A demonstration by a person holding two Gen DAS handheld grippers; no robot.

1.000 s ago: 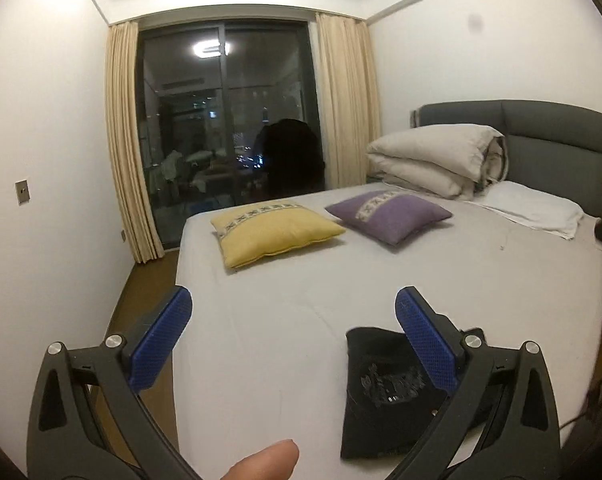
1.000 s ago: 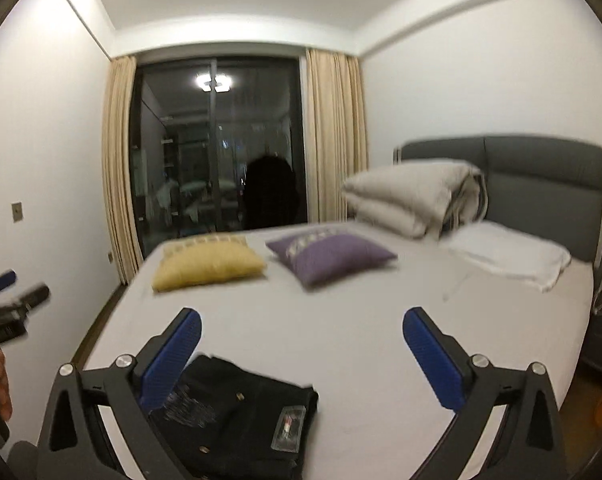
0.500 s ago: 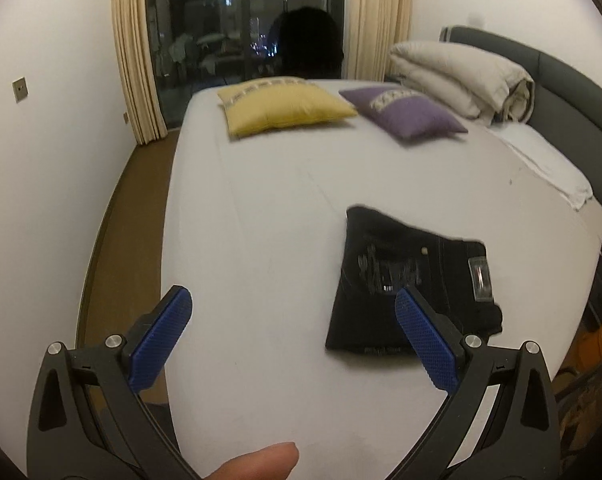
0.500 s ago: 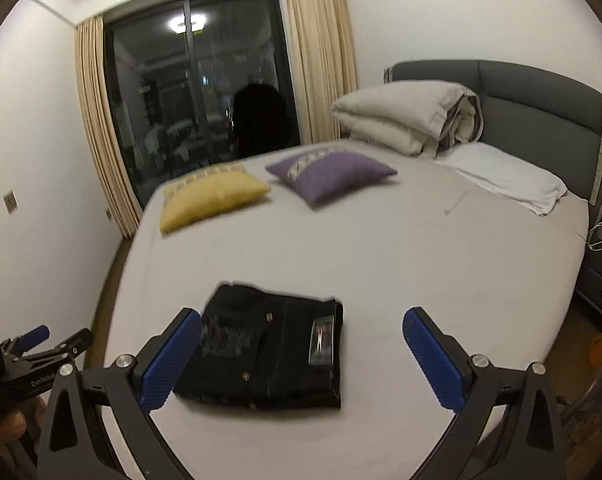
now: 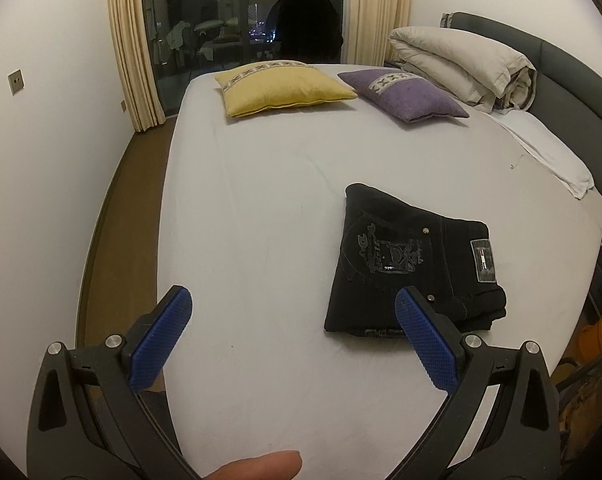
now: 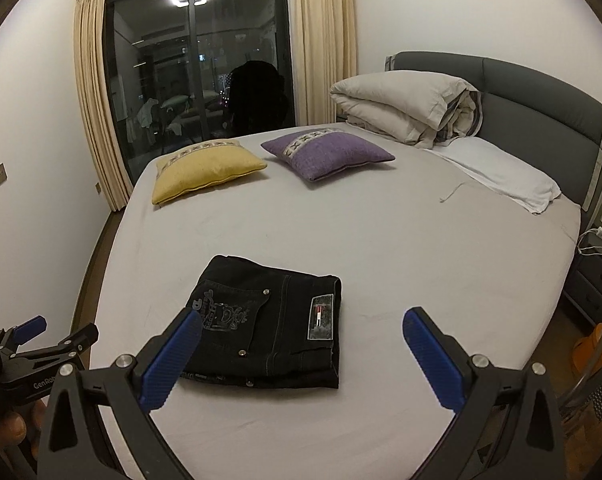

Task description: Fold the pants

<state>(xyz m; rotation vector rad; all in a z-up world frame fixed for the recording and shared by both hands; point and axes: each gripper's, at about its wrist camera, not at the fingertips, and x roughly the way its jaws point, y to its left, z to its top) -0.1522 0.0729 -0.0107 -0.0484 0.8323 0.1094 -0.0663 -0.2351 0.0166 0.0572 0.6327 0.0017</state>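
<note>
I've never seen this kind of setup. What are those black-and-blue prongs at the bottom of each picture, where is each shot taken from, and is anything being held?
They are hand-held grippers, one per hand, each carrying a camera that looks out between its two blue-padded jaws. One picture looks along the left gripper, the other along the right gripper. Both stand open and hold nothing. On the bed lie folded black pants, a yellow cushion, a purple cushion, a rolled duvet and a white pillow.
</note>
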